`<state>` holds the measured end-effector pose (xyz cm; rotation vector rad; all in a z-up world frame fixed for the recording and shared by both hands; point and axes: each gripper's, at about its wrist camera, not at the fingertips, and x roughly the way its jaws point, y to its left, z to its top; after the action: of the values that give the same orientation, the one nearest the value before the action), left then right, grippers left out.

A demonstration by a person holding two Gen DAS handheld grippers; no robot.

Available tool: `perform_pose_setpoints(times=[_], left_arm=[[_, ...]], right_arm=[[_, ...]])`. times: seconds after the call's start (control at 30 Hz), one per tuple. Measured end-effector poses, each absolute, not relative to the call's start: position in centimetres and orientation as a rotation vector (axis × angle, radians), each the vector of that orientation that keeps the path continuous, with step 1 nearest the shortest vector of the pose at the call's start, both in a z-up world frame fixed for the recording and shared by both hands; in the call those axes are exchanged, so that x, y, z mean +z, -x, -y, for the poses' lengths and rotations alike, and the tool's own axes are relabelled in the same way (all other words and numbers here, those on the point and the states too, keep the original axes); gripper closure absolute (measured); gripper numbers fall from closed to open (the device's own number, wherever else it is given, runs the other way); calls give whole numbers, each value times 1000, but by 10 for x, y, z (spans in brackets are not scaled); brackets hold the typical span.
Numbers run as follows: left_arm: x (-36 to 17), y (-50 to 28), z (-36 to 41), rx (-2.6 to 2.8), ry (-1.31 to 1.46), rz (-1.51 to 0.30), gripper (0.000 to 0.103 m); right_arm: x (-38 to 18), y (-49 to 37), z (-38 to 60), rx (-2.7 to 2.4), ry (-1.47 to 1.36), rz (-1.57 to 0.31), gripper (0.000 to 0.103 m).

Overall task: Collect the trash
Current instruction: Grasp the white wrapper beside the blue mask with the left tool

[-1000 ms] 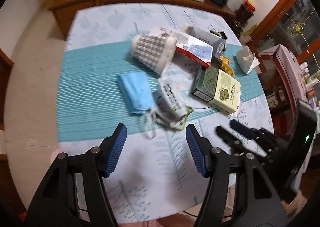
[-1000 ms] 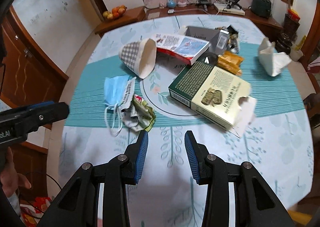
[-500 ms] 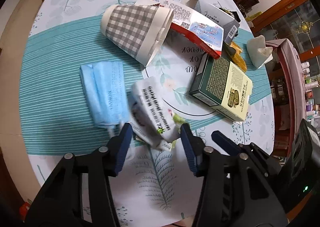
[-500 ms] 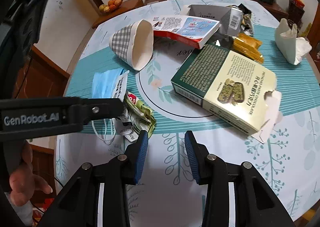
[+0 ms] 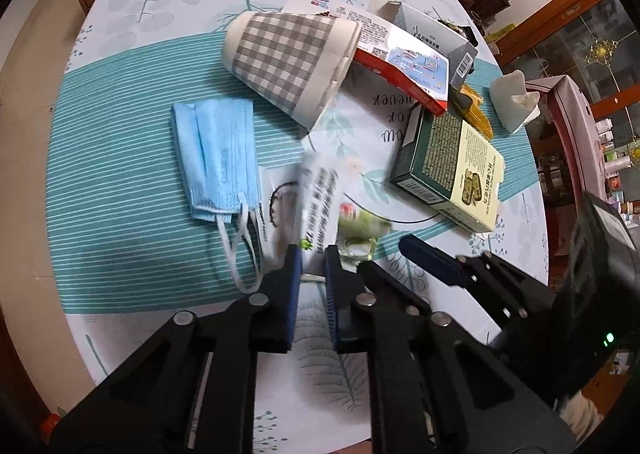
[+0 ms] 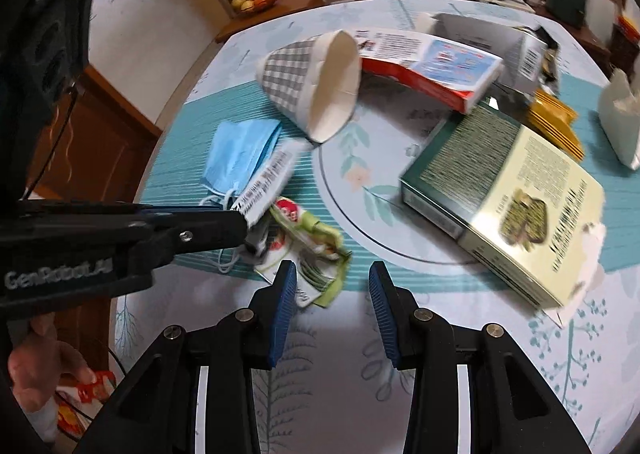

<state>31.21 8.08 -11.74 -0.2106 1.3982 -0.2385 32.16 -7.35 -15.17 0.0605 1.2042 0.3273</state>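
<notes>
Now left claw (image 5: 311, 254) just closing on wrapper (image 5: 318, 194), right claw (image 6: 332, 274) apart.

Round table (image 5: 120, 318) (leaf-print cloth), blue mask (image 5: 218, 158), checked cup (image 5: 288, 58), green box (image 5: 448, 170)

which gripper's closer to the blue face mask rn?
Left. The left gripper, jaws just closing on a white wrapper, sits right beside the blue face mask. The right gripper hangs open, further off, over the green wrapper.

Black gripper (image 6: 332, 274), blue ribbed pads (image 6: 285, 294)
</notes>
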Motion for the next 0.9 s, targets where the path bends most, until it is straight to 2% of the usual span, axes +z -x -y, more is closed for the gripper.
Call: perform_pose_setpoints(times=[0.6,0.73,0.8,0.87,0.9], left_arm=[[-123,-314,-86,-252,204,-1440,97],[-132,-320,-86,-239,208,-1470,94],[-134,-322,-86,-235,211,-1469,89],[-135,-323,-86,-230,210,-1471,76],[-136,-323,-86,-226,211,-1473,74]], right_arm=[[-169,-348,65,352,7,-1161,64],[-172,-354,62,363,-16,-1169,88],[-171,-353,65,371,-27,-1175,91],[-172,-351,67,380,-30,-1179,94],[-171,-350,68,380,-31,-1178,95]])
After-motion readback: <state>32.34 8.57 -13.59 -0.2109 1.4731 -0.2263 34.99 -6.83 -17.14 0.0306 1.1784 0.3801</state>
